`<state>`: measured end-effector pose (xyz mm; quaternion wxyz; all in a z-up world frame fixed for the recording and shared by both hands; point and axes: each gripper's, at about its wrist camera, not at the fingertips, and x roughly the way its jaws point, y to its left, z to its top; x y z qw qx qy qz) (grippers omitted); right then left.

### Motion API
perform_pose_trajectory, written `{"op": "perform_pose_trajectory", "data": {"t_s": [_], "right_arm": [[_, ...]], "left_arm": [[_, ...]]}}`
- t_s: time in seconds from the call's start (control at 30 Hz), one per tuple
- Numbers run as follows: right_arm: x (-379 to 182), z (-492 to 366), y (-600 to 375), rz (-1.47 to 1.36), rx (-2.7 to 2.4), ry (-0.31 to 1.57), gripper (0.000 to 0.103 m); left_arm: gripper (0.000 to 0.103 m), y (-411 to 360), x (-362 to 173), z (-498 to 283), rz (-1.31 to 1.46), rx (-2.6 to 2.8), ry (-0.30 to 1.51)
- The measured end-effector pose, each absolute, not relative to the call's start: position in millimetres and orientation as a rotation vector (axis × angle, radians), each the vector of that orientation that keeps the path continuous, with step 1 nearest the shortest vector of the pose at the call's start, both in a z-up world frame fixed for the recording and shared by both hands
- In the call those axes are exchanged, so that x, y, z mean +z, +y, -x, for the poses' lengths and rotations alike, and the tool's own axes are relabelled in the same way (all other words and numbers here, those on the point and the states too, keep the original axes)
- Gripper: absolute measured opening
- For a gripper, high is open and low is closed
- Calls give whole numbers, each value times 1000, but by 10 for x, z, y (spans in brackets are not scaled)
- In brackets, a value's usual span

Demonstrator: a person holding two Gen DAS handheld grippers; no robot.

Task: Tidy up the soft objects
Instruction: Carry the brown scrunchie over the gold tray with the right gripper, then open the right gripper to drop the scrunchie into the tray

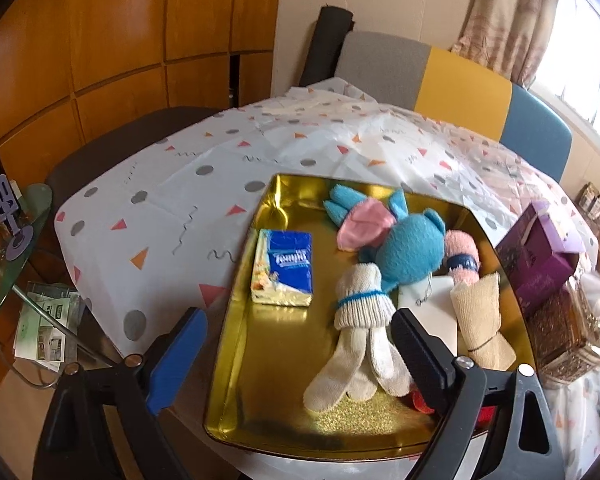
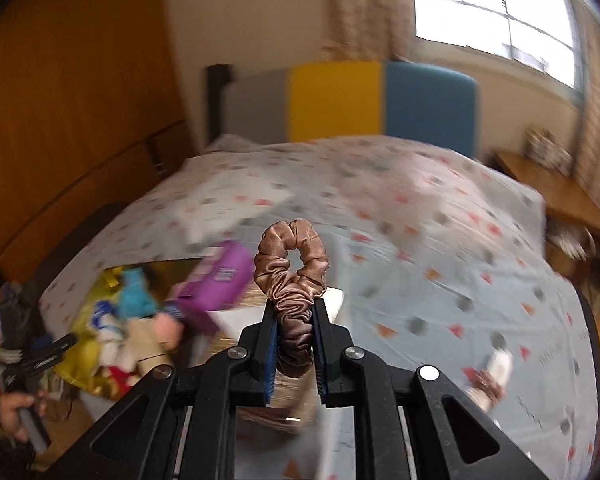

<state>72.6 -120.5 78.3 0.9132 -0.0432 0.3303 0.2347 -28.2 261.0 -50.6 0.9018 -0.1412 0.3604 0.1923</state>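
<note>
A gold tray (image 1: 236,360) sits on the patterned tablecloth and holds a blue plush toy (image 1: 404,252), white socks (image 1: 360,336), a pink rolled sock (image 1: 462,254), a beige rolled cloth (image 1: 482,320) and a blue tissue pack (image 1: 284,266). My left gripper (image 1: 300,328) is open and empty over the tray's near left edge. My right gripper (image 2: 294,308) is shut on a tan satin scrunchie (image 2: 292,264), held above the table to the right of the tray (image 2: 84,364). The right wrist view is blurred by motion.
A purple box (image 1: 540,256) and an ornate gold box (image 1: 568,328) stand just right of the tray. A small bottle-like item (image 2: 496,368) lies on the cloth at the right. A padded chair back (image 1: 460,88) is behind the table; a glass side table (image 1: 4,248) stands left.
</note>
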Motion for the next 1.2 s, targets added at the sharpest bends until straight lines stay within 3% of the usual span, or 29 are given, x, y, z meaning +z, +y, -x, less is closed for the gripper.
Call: {"op": "perform_pose_trajectory", "data": {"t_s": [0.13, 0.53, 0.63, 0.9, 1.2], "right_arm": [[626, -651, -457, 154, 674, 741, 14], [-581, -829, 1103, 171, 866, 1144, 14], [-744, -928, 1327, 239, 791, 1119, 14], [-919, -969, 1422, 299, 738, 1079, 35], [-692, -775, 1221, 264, 730, 966, 39]], "left_arm": [[97, 2674, -447, 323, 292, 419, 718], [97, 2856, -472, 440, 299, 471, 715], [97, 2866, -485, 452, 302, 470, 721], [97, 2820, -525, 457, 289, 452, 735], [97, 2791, -524, 459, 291, 453, 741]]}}
